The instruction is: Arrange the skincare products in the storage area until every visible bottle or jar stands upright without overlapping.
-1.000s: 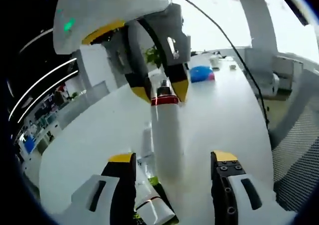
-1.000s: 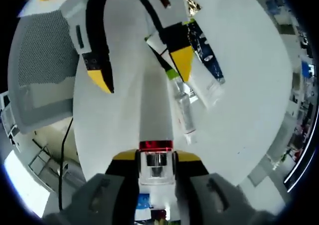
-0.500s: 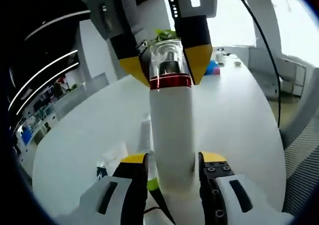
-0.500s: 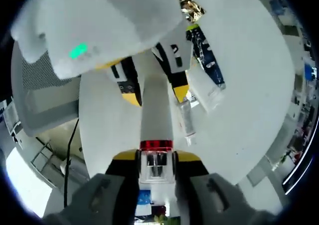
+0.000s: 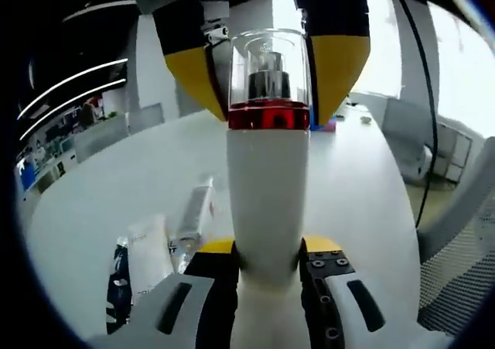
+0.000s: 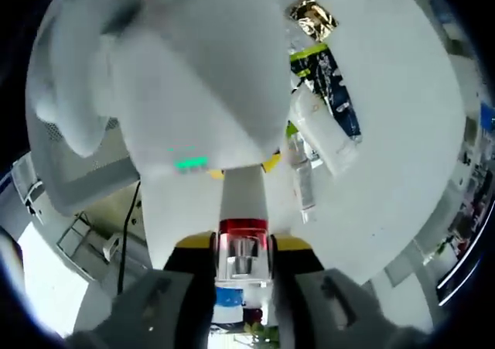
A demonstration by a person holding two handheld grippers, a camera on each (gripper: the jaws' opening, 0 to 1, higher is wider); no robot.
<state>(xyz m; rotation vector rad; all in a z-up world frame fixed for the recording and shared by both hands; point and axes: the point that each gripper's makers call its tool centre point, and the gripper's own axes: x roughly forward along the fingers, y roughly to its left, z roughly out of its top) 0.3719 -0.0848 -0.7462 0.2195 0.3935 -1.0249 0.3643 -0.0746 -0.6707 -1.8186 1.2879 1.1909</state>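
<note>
The big white table (image 5: 100, 210) lies under my claws. I hold the tall white bottle (image 5: 267, 194) from both ends: my left claw (image 5: 267, 260) squeezes its bottom, my right claw (image 6: 244, 248) pinches its clear cap, so I can stand it up. Tubes (image 6: 321, 136) lie flat beyond

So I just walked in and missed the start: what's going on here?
A person is handling a white pump bottle with two handheld grippers. The right gripper clamps its clear cap, while the left gripper is closed around its lower body. Several tubes lie flat on the white table, not yet stood up.
</note>
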